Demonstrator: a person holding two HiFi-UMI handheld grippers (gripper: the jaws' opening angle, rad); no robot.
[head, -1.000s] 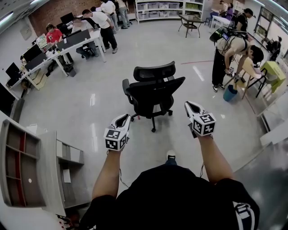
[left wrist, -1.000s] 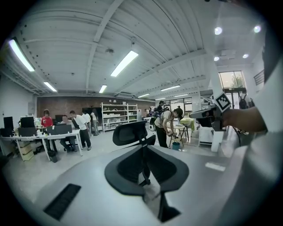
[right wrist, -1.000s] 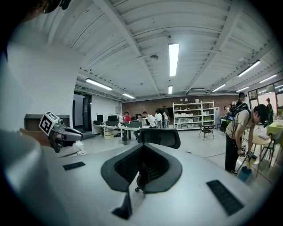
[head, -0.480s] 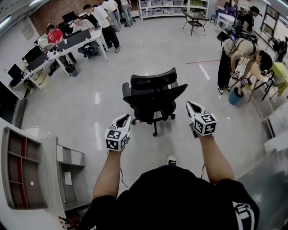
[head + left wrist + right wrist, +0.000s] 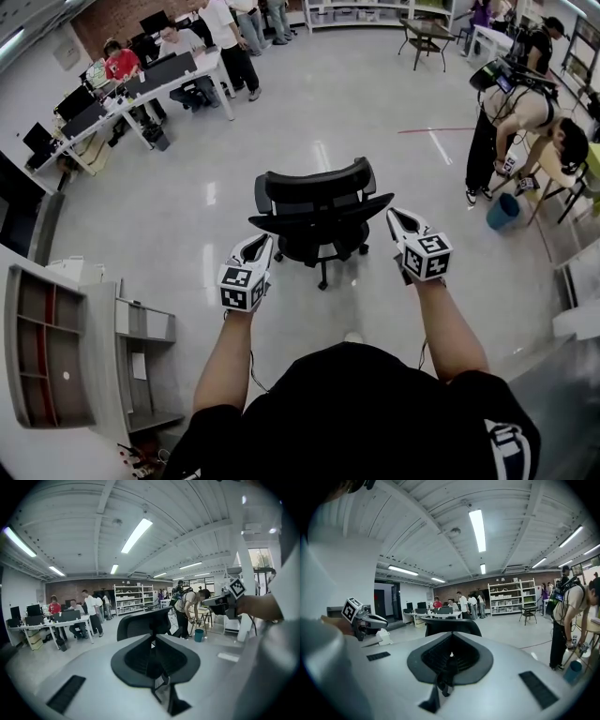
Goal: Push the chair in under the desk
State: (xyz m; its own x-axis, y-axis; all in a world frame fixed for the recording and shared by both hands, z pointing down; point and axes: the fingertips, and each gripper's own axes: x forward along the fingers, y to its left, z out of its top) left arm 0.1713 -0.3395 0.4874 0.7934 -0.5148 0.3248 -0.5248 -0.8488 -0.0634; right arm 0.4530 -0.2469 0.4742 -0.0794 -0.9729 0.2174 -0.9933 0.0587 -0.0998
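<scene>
Head view, with the two gripper views. A black mesh office chair (image 5: 319,214) with a curved headrest stands on its castor base in the open middle of the glossy grey floor (image 5: 375,103), well apart from every desk. The left gripper (image 5: 260,246) is level with the chair's left side and the right gripper (image 5: 401,221) with its right side, so that the chair lies between and just ahead of them. Whether either tip touches the chair cannot be told.

In each gripper view the two jaws meet in a closed point with nothing between them, and the chair's headrest appears beyond the tips. Each gripper carries a white cube printed with square black-and-white markers; these are patterns, not words.

A long white desk (image 5: 141,89) with dark monitors runs along the far left edge of the floor, with seated and standing people around it. White shelving (image 5: 361,11) with storage bins lines the far wall. A thin red line (image 5: 436,129) crosses the floor at the right. At the right edge, a person (image 5: 520,112) bends forward over a blue bucket (image 5: 502,211). A grey open shelf unit (image 5: 56,347) occupies the near left corner. White print on the operator's dark sleeve (image 5: 511,450) is too small to read.
</scene>
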